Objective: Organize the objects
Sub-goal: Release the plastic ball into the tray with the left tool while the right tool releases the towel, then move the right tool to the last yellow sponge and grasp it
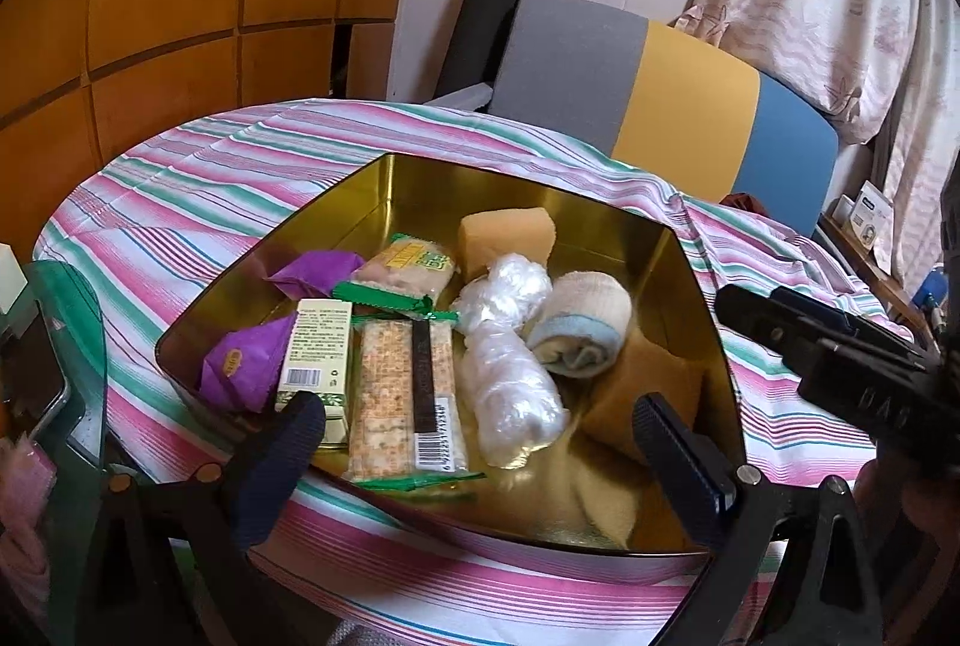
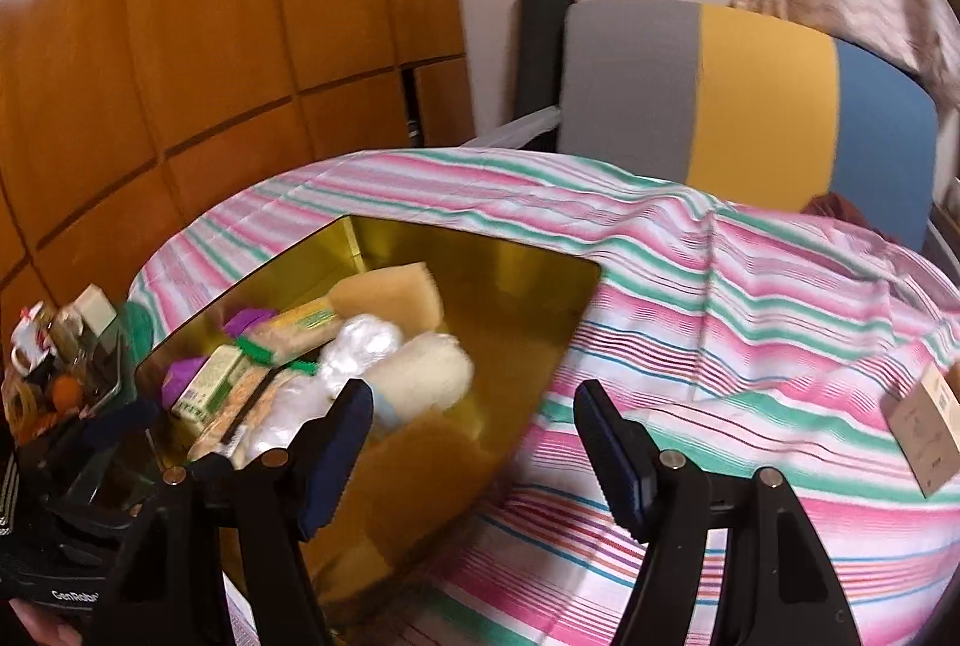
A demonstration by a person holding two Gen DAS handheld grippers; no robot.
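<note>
The gold tin (image 1: 540, 184) is seen mid-worktop, snacks at nine o'clock, rolled towel (image 1: 585, 322) at three. Both the left hand-held gripper (image 1: 480, 442) and right hand-held gripper (image 2: 474, 442) are held wide, empty.

A: Cloth (image 1: 198, 178) over the desk: white ground, stripes in pink and green, thin blue lines. Tin (image 1: 540, 202): gold inside, mirror-bright.

B: Contents by colour: two purple wrappers (image 1: 240, 367); sponge (image 1: 507, 241), yellow-orange; rolled towel (image 1: 585, 331), cream with a pale blue edge; cracker pack (image 1: 408, 400), tan, dark strip down the middle, green ends.

A: Small box (image 1: 315, 355): white and pale green, black barcode. Chair back (image 2: 744, 106): grey, yellow, blue bands. Wardrobe (image 2: 240, 46): orange-brown wood.

B: Tool pads (image 2: 612, 451): dark blue on black.
</note>
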